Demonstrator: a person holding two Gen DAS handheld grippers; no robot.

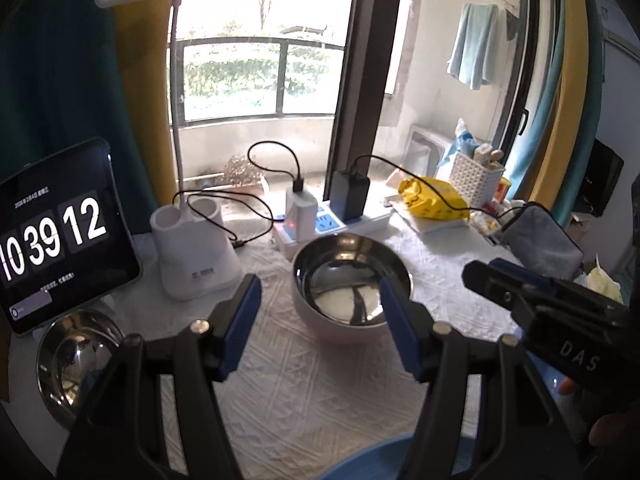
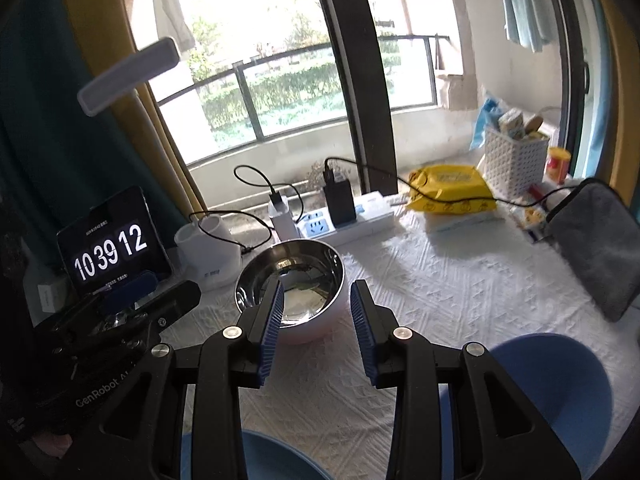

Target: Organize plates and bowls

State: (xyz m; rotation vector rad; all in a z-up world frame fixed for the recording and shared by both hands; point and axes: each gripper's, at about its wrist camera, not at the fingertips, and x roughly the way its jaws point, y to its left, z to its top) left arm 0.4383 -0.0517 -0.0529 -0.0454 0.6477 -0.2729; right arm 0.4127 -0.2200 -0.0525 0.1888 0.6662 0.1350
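A: While both tongs hang over the cloth (image 1: pixel 304 392), what do they hold?

B: Neither holds anything. The left gripper (image 1: pixel 320 300) stands about half spread, blue pads apart, with only air and cloth between them. The right gripper (image 2: pixel 318 308) has a narrower gap, also released and touching nothing.

A: And the bowl?

B: The steel bowl (image 1: pixel 352 280) with the pinkish outside sits upright on the cloth, just beyond the left gripper's tips and toward its right finger, whose tip overlaps the near rim in the left view. In the right view the bowl (image 2: pixel 290 280) lies ahead and left; the left finger's tip overlaps its rim. Whether either finger touches it, I cannot tell.

A: Other dishes?

B: A second steel bowl (image 1: pixel 76 364) lies at the far left below the clock tablet (image 1: pixel 60 232), partly cut off by the left gripper's frame. A blue plate (image 2: pixel 560 384) sits near right, its edge cropped. Another blue dish (image 2: pixel 272 460) shows at the bottom between the right gripper's arms, mostly hidden; what kind it is I cannot tell.

A: Anything else unclear?

B: The right gripper enters the left view from the right, only its side showing. A fingertip (image 1: pixel 568 386) shows beneath it.
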